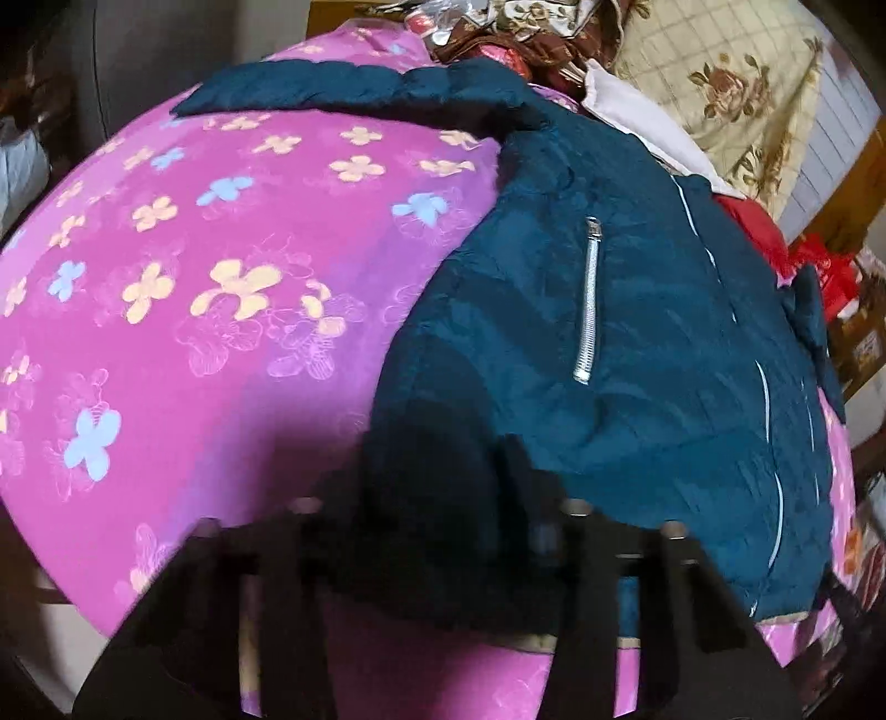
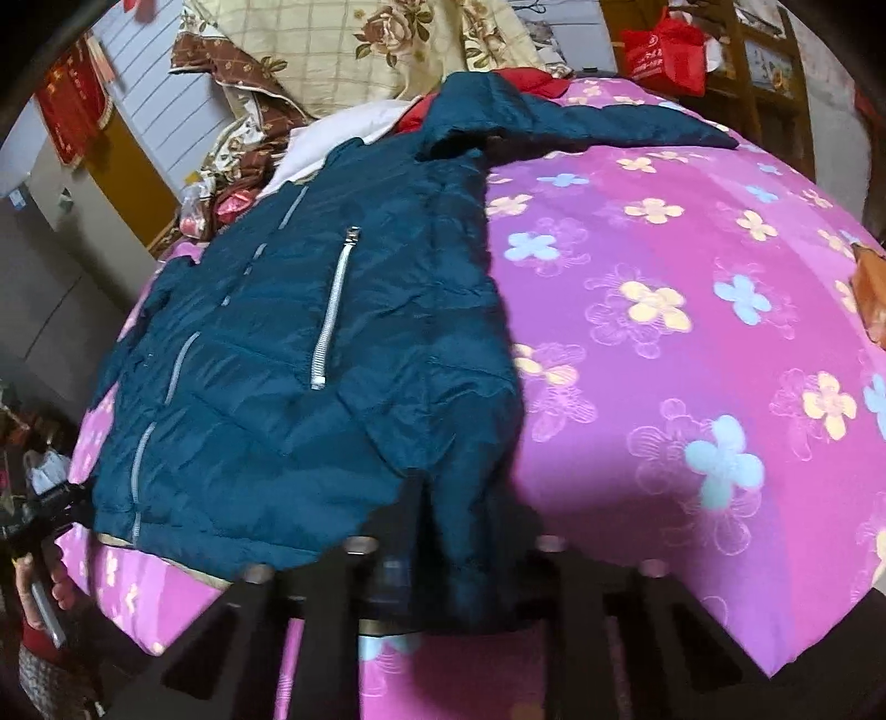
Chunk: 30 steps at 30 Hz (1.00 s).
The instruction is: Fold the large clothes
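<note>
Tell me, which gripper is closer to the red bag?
Right. The right gripper sits at the jacket hem corner nearest the red bag; the left gripper sits at the far corner.

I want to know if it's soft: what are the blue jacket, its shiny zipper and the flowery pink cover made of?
The jacket looks like smooth, slightly shiny synthetic cloth, puffy and wrinkled, so probably padded. Its pocket zipper glints silver, likely metal. The pink cover looks like soft matte woven cloth with printed flowers.
</note>
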Available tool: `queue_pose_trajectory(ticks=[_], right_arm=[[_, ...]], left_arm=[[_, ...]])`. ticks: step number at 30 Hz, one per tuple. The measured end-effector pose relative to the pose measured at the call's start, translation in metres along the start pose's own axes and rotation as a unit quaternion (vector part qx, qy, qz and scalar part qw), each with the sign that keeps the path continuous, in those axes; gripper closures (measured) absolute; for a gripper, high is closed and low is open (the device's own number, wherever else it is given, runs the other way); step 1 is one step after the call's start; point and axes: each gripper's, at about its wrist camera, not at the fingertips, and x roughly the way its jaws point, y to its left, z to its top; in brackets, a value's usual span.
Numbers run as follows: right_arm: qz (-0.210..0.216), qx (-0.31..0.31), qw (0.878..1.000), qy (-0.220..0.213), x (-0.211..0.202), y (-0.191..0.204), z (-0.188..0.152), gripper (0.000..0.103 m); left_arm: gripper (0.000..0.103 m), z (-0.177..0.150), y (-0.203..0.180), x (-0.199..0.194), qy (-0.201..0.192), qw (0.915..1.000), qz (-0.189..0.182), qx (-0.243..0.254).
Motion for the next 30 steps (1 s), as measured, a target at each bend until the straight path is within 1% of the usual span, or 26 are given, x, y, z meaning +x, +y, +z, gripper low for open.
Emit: queue_pose_trajectory(ticks=[1, 3, 5, 6, 9, 12, 16, 18, 20, 21, 22, 23, 24, 25, 26, 27, 28, 30], right_arm=[[0.005, 0.004, 1.0, 0.0, -0.003, 0.0, 0.001, 0.094], [0.012, 0.008, 1.0, -0.003, -0.011, -0.002, 0.003, 0.096], [0.016, 0.011, 1.0, -0.01, -0.021, -0.005, 0.004, 0.096], [0.016, 0.012, 1.0, -0.012, -0.025, -0.008, 0.004, 0.097], [0.008, 0.016, 1.0, -0.014, -0.033, -0.018, 0.004, 0.097], [0.005, 0.027, 1.0, -0.011, -0.035, -0.029, 0.001, 0.097], [0.008, 0.047, 0.999, -0.011, -0.035, -0.039, 0.002, 0.097], [0.008, 0.055, 0.998, -0.015, -0.041, -0.04, 0.005, 0.095], [-0.023, 0.049, 0.998, -0.031, -0.053, -0.037, 0.007, 0.094], [-0.038, 0.045, 0.997, -0.041, -0.06, -0.037, 0.007, 0.09], [-0.055, 0.042, 0.996, -0.057, -0.069, -0.034, 0.009, 0.088], [-0.061, 0.04, 0.995, -0.068, -0.075, -0.034, 0.01, 0.085], [-0.062, 0.038, 0.994, -0.079, -0.083, -0.032, 0.011, 0.072], [-0.062, 0.036, 0.993, -0.092, -0.092, -0.029, 0.012, 0.057], [-0.062, 0.033, 0.992, -0.108, -0.1, -0.025, 0.013, 0.051], [-0.064, 0.029, 0.99, -0.122, -0.107, -0.02, 0.013, 0.044], [-0.068, 0.02, 0.988, -0.137, -0.115, -0.013, 0.013, 0.04], [-0.07, -0.004, 0.986, -0.154, -0.125, 0.004, 0.013, 0.04]], left_arm=[[0.083, -0.001, -0.005, -0.004, 0.003, 1.0, 0.004, 0.001], [0.088, -0.005, -0.018, -0.013, 0.005, 0.9997, 0.021, 0.013], [0.089, -0.011, -0.027, -0.021, 0.002, 0.9994, 0.026, 0.023], [0.09, -0.02, -0.029, -0.025, -0.002, 0.9992, 0.027, 0.031], [0.09, -0.033, -0.035, -0.036, -0.006, 0.9989, 0.024, 0.041], [0.09, -0.046, -0.035, -0.046, -0.011, 0.9989, 0.023, 0.039], [0.088, -0.047, -0.031, -0.051, -0.021, 0.9983, 0.041, 0.037], [0.083, -0.047, -0.03, -0.062, -0.035, 0.9977, 0.049, 0.03], [0.08, -0.046, -0.027, -0.075, -0.055, 0.9962, 0.062, 0.026], [0.076, -0.046, -0.027, -0.083, -0.068, 0.9946, 0.074, 0.026], [0.069, -0.047, -0.028, -0.09, -0.08, 0.9926, 0.088, 0.027], [0.066, -0.048, -0.029, -0.095, -0.089, 0.991, 0.096, 0.029], [0.064, -0.048, -0.031, -0.103, -0.1, 0.989, 0.104, 0.032], [0.063, -0.048, -0.032, -0.11, -0.11, 0.9873, 0.108, 0.036], [0.063, -0.048, -0.033, -0.116, -0.119, 0.986, 0.11, 0.039], [0.06, -0.048, -0.035, -0.123, -0.128, 0.9846, 0.111, 0.042], [0.055, -0.048, -0.035, -0.128, -0.134, 0.9838, 0.11, 0.044], [0.052, -0.048, -0.043, -0.139, -0.15, 0.9817, 0.107, 0.05]])
